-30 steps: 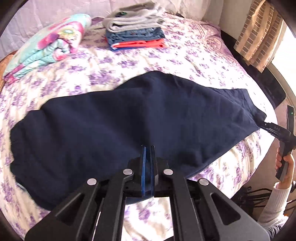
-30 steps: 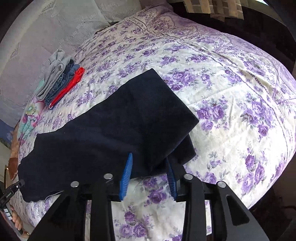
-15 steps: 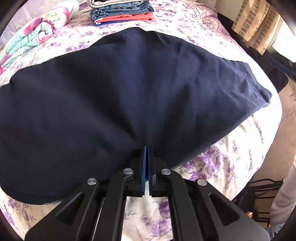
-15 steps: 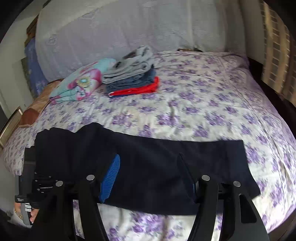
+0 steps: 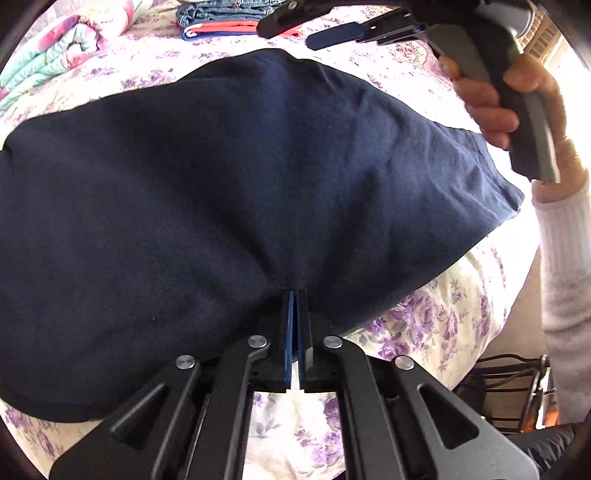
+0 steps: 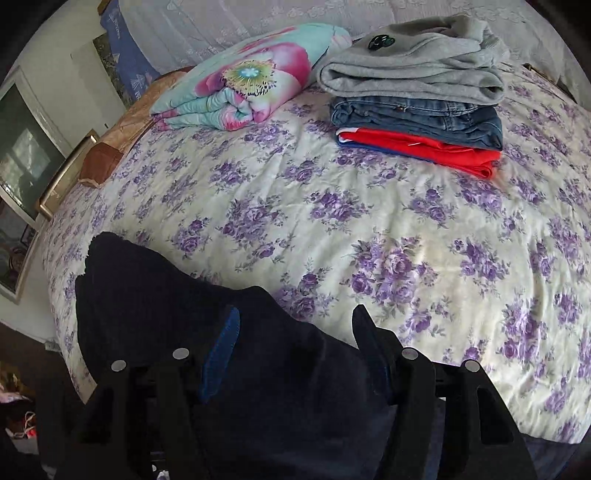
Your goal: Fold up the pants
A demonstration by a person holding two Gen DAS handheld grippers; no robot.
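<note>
The navy pants (image 5: 229, 192) were spread lengthwise left to right across the bed (image 6: 332, 206), their near edge pinched in the closed left claw (image 5: 294, 295), while the right claw (image 6: 295, 328), just opened and empty, was held above their far edge.

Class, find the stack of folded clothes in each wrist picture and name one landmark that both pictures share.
Left wrist: stack of folded clothes at the top edge, left of centre, partly cut off.
Right wrist: stack at upper right, grey on top, red at the bottom.
Shared landmark: the navy pants.
</note>
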